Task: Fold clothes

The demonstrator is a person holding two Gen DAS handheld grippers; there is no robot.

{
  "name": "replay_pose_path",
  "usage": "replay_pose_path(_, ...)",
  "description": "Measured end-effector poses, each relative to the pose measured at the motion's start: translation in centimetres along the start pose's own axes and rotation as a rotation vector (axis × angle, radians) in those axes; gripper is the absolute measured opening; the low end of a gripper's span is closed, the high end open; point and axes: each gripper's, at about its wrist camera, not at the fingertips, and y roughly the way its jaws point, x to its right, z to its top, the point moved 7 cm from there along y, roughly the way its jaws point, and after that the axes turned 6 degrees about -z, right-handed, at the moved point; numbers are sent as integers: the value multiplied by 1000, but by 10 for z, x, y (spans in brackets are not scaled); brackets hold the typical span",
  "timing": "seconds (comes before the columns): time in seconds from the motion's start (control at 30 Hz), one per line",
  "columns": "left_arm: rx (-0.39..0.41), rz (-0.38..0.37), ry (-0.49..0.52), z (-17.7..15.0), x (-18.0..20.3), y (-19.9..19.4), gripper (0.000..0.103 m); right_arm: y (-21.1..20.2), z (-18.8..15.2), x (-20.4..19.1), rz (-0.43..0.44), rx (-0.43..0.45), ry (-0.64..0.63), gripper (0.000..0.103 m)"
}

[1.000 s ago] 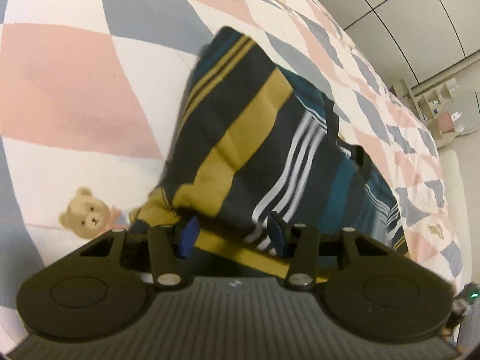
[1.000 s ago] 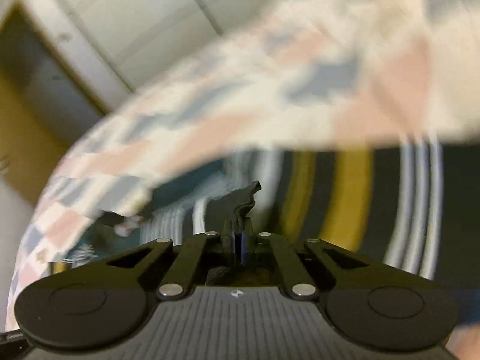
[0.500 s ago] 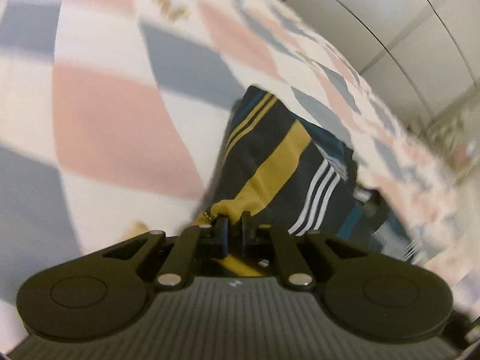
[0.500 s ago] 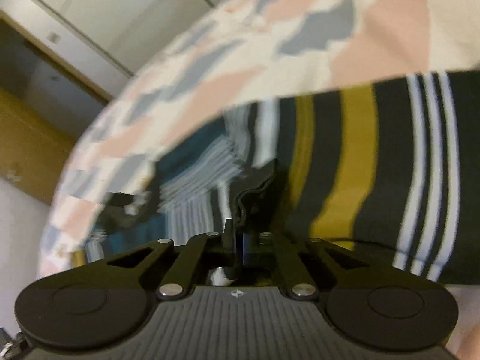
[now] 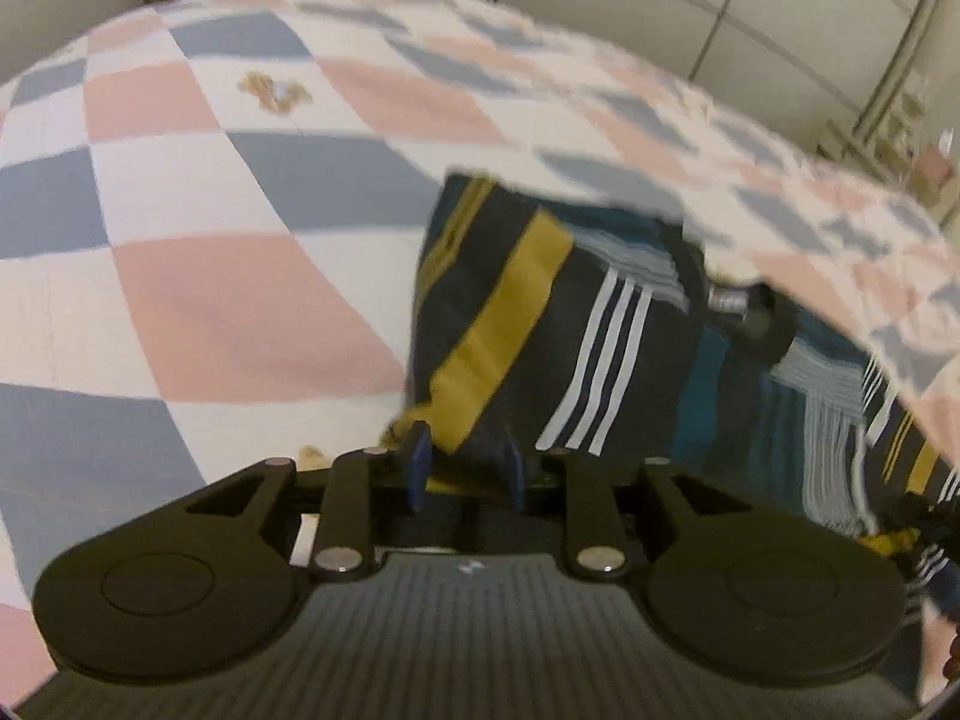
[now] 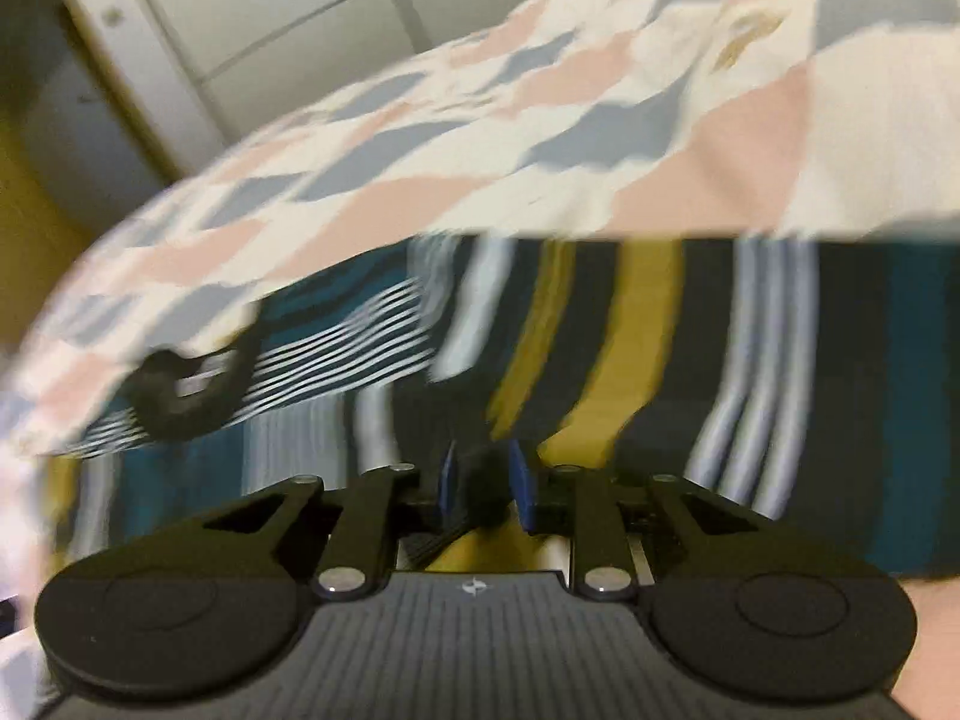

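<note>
Both our grippers, left gripper (image 5: 462, 468) and right gripper (image 6: 485, 480), are opening over the dark striped garment (image 5: 600, 324) (partly folded) on the checked bed (image 5: 240, 300); more folds likely remain.

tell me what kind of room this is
Most likely a bedroom: a bed with a pink, grey and white checked bedspread printed with teddy bears, a striped garment lying on it, and pale wardrobe-like panels behind.
</note>
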Motion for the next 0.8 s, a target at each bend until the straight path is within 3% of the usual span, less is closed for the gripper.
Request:
replay_pose_path(0.07, -65, 32, -5, -9, -6, 19, 31, 10, -11, -1, 11, -57, -44, 23)
replay_pose_path(0.13, -110, 61, -29, -15, -12, 30, 30, 14, -9, 9, 28, -88, 27, 16)
replay_pose_path(0.2, -63, 48, -10, -7, 5, 10, 24, -3, 0, 22, 75, -62, 140, 14)
replay_pose_path(0.23, -42, 38, 0, -3, 14, 0, 25, -19, 3, 32, 77, -26, 167, 19)
replay_pose_path(0.33, -50, -80, 67, -5, 65, -16, 27, -62, 2, 71, 68, 29, 267, 37)
replay_pose_path(0.43, -74, -224, 154, -14, 134, -25, 28, -88, -20, 130, -13, 13, 390, 37)
replay_pose_path(0.5, -83, -355, 157, -19, 177, -34, 28, -107, -40, 171, -75, 22, 496, 39)
replay_pose_path(0.6, -91, -523, 166, -26, 231, -49, 35, -149, -60, 236, -150, 129, 670, 40)
replay_pose_path(0.63, -98, -557, 178, -30, 247, -53, 39, -162, -65, 256, -172, 169, 721, 43)
replay_pose_path(0.77, -157, -552, 209, -51, 273, -54, 39, -193, -74, 318, -266, 279, 836, 46)
replay_pose_path(0.8, -171, -549, 198, -56, 274, -54, 39, -191, -74, 324, -251, 287, 861, 48)
